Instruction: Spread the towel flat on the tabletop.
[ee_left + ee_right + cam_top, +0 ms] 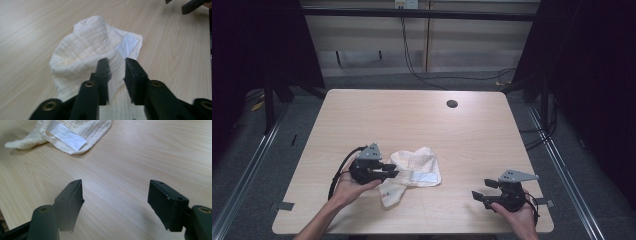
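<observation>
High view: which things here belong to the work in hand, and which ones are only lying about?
In the job:
- cloth, crumpled, with a white label
- left gripper, jaws at the cloth's edge
- right gripper, open, apart from the cloth

Lying about:
- table
- black hole in the table
- cables on the floor

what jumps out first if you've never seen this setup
A crumpled white cloth with a shiny label lies near the front middle of the wooden table. The left tongs are right at its edge, jaws narrowly apart with cloth between them. The right tongs sit wide open over bare wood at the front right.
</observation>
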